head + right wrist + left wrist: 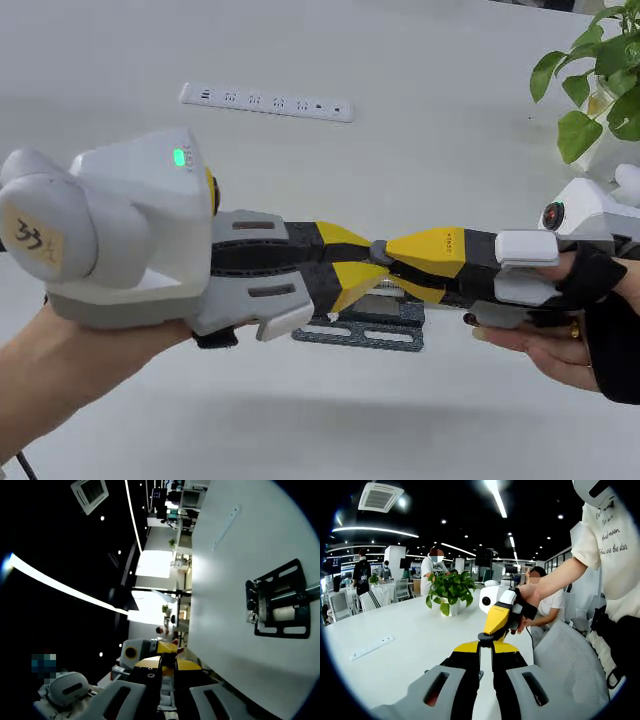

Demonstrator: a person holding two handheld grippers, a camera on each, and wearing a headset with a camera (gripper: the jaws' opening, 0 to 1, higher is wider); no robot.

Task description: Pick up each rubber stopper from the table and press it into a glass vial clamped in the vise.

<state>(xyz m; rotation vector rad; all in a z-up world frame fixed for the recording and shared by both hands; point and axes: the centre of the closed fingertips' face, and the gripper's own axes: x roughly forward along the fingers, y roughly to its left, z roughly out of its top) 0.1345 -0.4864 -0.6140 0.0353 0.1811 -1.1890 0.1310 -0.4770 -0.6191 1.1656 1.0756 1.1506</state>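
Grey rubber stopper (380, 252) pinched between left gripper (484, 643) jaws, right gripper (168, 665) jaws touching it, closure unclear.

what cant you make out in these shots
- Head view: the left gripper and right gripper meet tip to tip on a small grey piece. Which one grips it is unclear.
- Head view: the vise is mostly covered by both grippers, so what it clamps is hidden.
- Right gripper view: the vise is small and runs off the edge, so its contents are unclear.

White power strip (266, 102) and leafy potted plant (600, 75) on pale table (450, 60)
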